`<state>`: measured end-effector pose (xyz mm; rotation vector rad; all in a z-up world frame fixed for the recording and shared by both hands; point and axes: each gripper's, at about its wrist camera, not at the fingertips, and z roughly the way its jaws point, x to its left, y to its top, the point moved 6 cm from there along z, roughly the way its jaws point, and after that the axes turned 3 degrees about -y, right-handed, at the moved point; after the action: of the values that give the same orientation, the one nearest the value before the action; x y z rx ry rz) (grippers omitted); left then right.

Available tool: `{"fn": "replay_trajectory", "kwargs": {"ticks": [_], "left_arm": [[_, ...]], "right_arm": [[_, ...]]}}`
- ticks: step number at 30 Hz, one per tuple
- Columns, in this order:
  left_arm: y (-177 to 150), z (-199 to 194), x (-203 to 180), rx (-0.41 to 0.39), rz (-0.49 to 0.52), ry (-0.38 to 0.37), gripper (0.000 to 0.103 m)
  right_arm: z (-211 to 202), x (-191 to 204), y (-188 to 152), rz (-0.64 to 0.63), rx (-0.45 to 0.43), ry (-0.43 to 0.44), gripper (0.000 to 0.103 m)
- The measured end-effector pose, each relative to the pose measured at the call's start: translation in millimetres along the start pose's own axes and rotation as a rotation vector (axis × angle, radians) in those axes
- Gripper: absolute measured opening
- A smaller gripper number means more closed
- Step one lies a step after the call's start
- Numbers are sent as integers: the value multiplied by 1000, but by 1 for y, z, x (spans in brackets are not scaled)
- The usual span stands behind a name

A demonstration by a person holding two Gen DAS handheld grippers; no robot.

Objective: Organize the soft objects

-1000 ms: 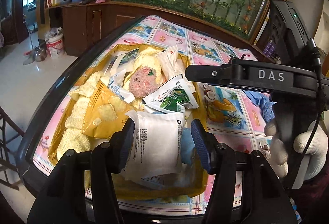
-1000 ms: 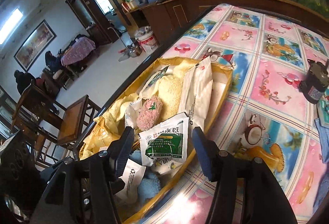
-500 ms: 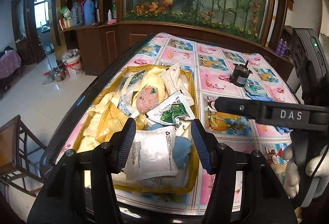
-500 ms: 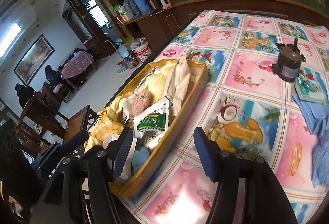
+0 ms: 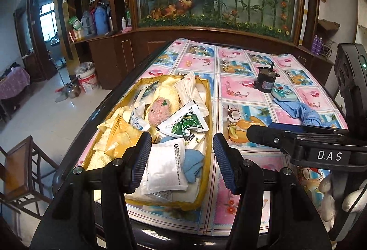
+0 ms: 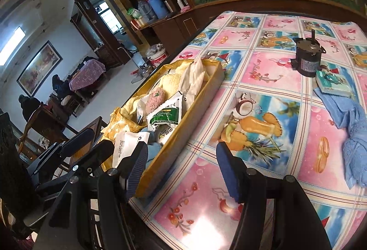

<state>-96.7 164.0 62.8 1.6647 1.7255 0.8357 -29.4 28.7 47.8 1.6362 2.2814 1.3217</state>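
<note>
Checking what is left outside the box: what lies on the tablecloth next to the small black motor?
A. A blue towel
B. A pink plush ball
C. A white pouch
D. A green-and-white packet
A: the blue towel lies on the tablecloth near the motor, while the other three sit in the yellow box.

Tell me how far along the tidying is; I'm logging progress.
Most soft packets and a pink plush already sit in the yellow box. Both tools, left and right, are open and empty. The blue towel is on the table, outside the box.
</note>
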Motion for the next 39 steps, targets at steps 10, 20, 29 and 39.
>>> {"fn": "replay_trajectory", "kwargs": {"ticks": [10,20,29,39], "left_arm": [[2,-1,-8,-18,68,162,74],[2,7,-16,4,84,162,74],[21,-28,-5,-224,-6,262,74],[38,-30,29,-237,-131,134,103]], "right_arm": [[-8,-19,-8,40,-10,-6,62],[-18,-48,-12,89,-24,-24,62],[-23,-80,-22,146,-14,-54,62],[-11,-30,-24,-42,-20,-77,62]]}}
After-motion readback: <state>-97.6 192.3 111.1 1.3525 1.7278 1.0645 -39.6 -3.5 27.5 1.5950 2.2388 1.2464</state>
